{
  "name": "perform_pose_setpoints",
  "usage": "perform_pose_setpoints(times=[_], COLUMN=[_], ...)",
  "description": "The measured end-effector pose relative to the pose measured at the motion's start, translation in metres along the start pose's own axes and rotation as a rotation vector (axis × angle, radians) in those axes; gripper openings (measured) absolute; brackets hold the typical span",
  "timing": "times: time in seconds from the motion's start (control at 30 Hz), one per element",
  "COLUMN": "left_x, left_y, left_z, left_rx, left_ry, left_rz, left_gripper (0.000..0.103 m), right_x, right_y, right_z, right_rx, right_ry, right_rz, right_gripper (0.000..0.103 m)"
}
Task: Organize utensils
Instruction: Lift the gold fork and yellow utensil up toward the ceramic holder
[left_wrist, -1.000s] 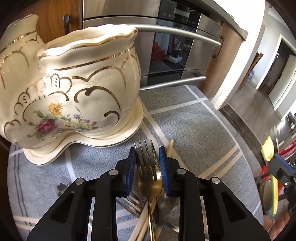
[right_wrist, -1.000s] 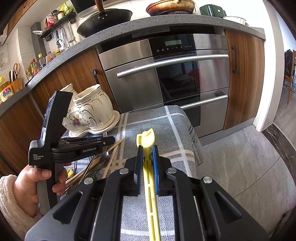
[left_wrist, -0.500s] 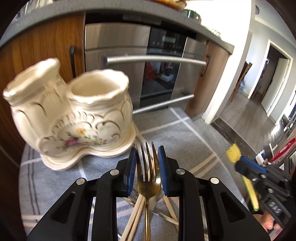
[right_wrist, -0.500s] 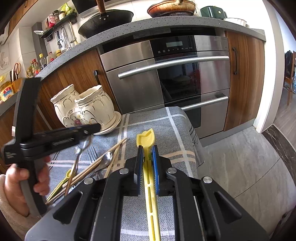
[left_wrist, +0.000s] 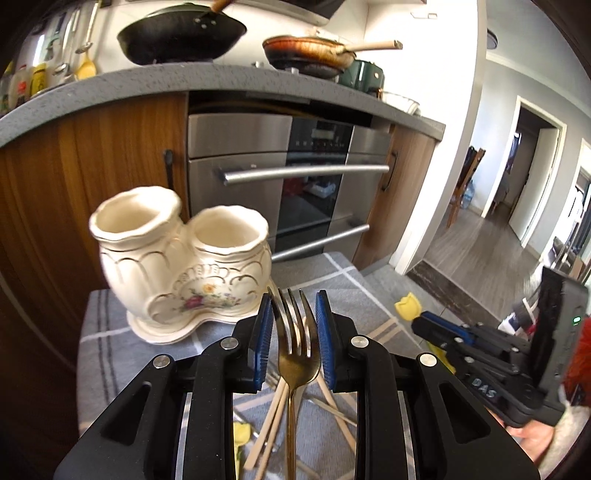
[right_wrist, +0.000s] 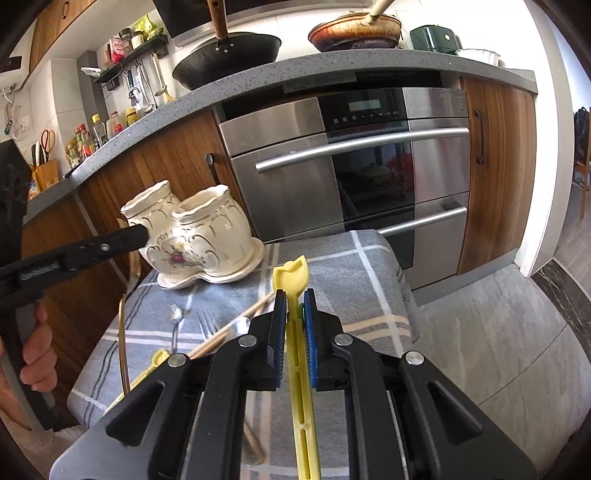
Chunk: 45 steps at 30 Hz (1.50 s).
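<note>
Lifted since the earlier frame, the gold fork now hangs clear of the grey checked surface, tines up, clamped between the nearly closed pads of the left tool. Just beyond it stands the cream twin-pot ceramic holder. Chopsticks lie below. To the right, the right tool is closed tight on a yellow plastic utensil.

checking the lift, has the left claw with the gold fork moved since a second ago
Yes. The left claw, gripping the gold fork, rose and backed away: the ceramic holder looks smaller and lower, its openings now visible.
</note>
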<state>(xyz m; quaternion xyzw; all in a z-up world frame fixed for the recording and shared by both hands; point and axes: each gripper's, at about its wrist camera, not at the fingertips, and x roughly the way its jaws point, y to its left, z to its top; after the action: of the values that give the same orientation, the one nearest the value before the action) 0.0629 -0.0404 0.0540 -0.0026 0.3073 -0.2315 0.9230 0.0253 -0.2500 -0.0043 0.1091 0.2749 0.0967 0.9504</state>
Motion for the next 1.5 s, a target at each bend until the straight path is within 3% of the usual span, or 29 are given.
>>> perform_pose_setpoints(times=[0.37, 0.8, 1.4, 1.5], left_x=[-0.050, -0.098, -0.129, -0.132], left_y=[0.016, 0.007, 0.004, 0.004], left_z=[-0.003, -0.021, -0.030, -0.033], left_rx=[-0.040, -0.043, -0.057, -0.055], left_ry=[-0.051, -0.091, -0.067, -0.058], left_rz=[-0.017, -0.027, 0.012, 0.003], left_gripper=[0.024, 0.021, 0.018, 0.009], right_x=[-0.002, -0.012, -0.033, -0.035], right_y=[0.031, 0.041, 0.049, 0.053], right_z=[0.000, -0.002, -0.004, -0.005], right_rx=[-0.029, -0.055, -0.071, -0.075], right_ry=[-0.025, -0.058, -0.094, -0.097], right_rz=[0.032, 0.032, 0.086, 0.099], right_gripper=[0.010, 0.010, 0.010, 0.010])
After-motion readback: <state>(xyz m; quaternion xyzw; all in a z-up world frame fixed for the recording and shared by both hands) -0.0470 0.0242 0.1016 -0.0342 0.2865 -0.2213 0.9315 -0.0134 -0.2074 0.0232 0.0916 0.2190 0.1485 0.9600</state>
